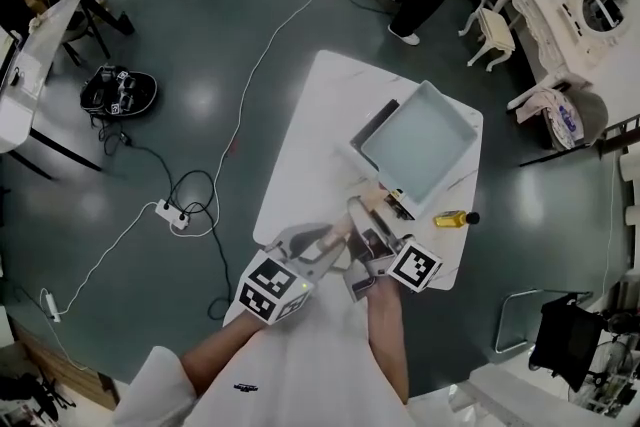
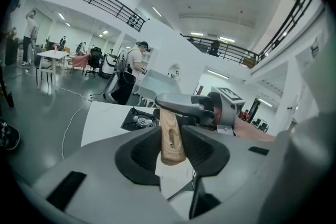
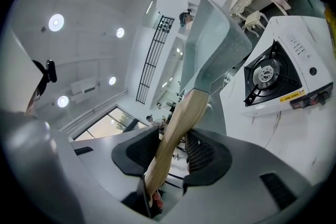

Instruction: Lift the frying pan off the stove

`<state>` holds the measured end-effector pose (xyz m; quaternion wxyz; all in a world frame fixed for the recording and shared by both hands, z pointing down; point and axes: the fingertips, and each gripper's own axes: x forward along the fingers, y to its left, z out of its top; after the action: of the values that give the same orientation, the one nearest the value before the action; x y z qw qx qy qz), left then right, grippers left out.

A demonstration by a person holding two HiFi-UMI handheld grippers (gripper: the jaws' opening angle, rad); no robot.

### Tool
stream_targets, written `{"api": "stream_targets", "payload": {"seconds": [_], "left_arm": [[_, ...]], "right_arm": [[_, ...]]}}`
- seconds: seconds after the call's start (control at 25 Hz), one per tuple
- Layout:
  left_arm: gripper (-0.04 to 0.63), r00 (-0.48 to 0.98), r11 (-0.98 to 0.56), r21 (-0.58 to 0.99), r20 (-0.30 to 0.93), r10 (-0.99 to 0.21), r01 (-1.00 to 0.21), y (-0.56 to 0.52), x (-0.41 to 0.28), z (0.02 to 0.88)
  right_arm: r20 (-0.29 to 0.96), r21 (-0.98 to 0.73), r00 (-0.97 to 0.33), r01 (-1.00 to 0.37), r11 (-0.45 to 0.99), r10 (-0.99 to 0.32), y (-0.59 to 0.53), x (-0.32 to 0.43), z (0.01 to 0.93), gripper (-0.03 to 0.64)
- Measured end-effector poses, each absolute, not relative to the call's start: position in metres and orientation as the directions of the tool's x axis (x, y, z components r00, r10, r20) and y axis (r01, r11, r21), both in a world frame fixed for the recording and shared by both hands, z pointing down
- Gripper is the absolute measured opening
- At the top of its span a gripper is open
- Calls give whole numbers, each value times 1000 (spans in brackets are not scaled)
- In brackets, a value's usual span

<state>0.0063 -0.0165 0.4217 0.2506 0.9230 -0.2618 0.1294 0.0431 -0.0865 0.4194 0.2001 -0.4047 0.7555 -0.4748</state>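
Your left hand-held gripper [image 2: 171,140] and right hand-held gripper [image 3: 176,147] both clamp the wooden handle [image 3: 184,113], frying pan [image 1: 418,150] hanging clear above the stove [image 3: 273,73] on the desk [image 1: 300,165]; keep both wrists level and raise together, so nothing tips.

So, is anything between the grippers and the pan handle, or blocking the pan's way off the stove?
No. Left gripper and right gripper both clamp the pale wooden handle directly; the square grey frying pan hangs clear above the white gas stove.

Frying pan [image 1: 418,145] above stove [image 3: 273,77] on table [image 1: 305,155], handle [image 1: 343,227] between left gripper [image 1: 322,253] and right gripper [image 1: 366,245]; bottle [image 1: 452,219] just right of stove
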Motion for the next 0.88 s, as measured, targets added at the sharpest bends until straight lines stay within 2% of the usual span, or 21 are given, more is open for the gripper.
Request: {"api": "stream_targets", "payload": {"seconds": [0.88], "left_arm": [[117, 834, -742, 396, 370, -409, -540, -14, 9, 425]], "right_arm": [[80, -884, -577, -417, 209, -813, -84, 47, 421, 149]]}}
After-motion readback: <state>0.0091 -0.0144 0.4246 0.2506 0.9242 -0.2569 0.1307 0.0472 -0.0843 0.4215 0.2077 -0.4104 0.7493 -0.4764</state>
